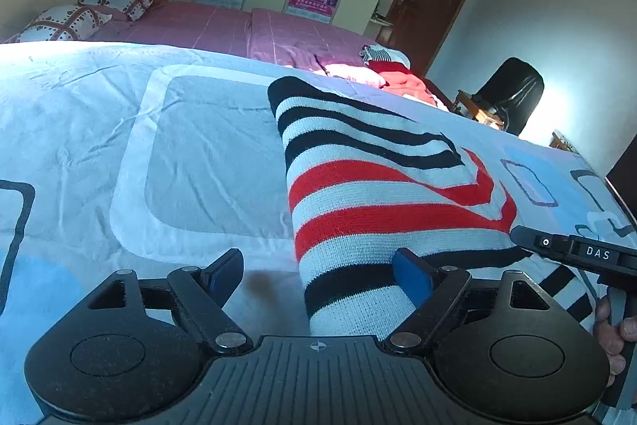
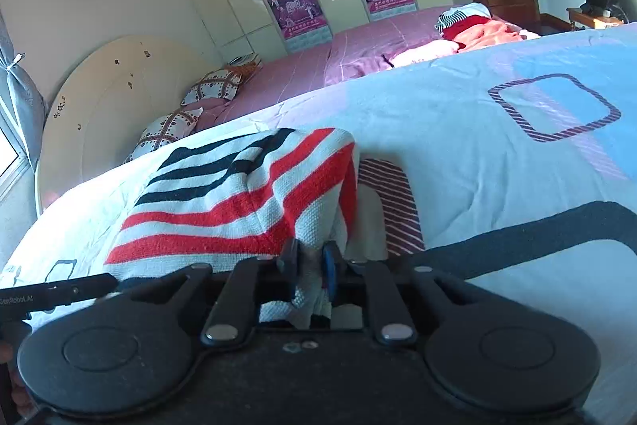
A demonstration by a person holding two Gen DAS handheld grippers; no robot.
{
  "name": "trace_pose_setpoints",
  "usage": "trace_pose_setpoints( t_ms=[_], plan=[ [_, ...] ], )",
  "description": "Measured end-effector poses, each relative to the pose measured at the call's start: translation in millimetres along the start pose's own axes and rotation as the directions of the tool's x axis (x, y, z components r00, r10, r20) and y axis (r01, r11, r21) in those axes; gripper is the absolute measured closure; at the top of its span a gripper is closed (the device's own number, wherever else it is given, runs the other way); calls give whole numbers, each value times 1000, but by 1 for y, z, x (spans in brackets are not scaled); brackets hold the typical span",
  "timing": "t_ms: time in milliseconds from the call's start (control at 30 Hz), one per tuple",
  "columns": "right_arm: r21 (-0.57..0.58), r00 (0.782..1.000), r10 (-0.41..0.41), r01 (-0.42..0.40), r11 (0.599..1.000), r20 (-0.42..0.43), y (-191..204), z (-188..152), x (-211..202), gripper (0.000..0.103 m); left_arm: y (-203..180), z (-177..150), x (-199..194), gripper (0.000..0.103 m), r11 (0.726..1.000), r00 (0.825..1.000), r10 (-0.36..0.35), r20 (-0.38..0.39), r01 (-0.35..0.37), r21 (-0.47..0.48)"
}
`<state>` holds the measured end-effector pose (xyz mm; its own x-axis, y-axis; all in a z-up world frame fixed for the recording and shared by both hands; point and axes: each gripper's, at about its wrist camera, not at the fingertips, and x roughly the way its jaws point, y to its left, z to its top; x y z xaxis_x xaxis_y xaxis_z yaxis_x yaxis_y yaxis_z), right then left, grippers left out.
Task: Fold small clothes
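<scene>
A small knitted sweater (image 1: 378,194) with black, red and pale blue stripes lies partly folded on a light blue patterned bedspread (image 1: 119,130). My left gripper (image 1: 322,273) is open at the sweater's near edge, its right finger (image 1: 414,273) resting on the knit, its left finger over the bedspread. My right gripper (image 2: 310,265) is shut on a bunched edge of the sweater (image 2: 239,198), lifting that side a little off the bedspread (image 2: 497,162). The right gripper's body (image 1: 577,251) shows at the right of the left wrist view.
A pile of red, pink and striped clothes (image 2: 473,30) lies further back on the bed. A pink sheet (image 1: 239,30) and patterned pillows (image 1: 67,22) lie beyond. A black chair (image 1: 513,94) stands past the bed's right side. Wardrobes with posters line the far wall.
</scene>
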<state>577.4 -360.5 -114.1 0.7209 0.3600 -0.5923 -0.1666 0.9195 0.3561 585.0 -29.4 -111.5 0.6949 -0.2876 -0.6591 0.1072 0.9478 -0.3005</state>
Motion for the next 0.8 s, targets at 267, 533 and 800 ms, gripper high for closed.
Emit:
trace_pose_setpoints(
  t_ms=[267, 533, 800],
  plan=[
    [46, 997, 59, -62, 997, 45, -12, 5, -21, 56, -5, 1, -1, 20, 999, 1000, 14, 2, -15, 43],
    [243, 982, 175, -152, 958, -76, -37, -1, -9, 41, 1, 3, -4, 20, 999, 1000, -14, -21, 14, 31],
    [460, 926, 355, -262, 849, -128, -73, -11, 3, 40, 49, -7, 18, 27, 897, 916, -382, -122, 336, -286]
  ],
)
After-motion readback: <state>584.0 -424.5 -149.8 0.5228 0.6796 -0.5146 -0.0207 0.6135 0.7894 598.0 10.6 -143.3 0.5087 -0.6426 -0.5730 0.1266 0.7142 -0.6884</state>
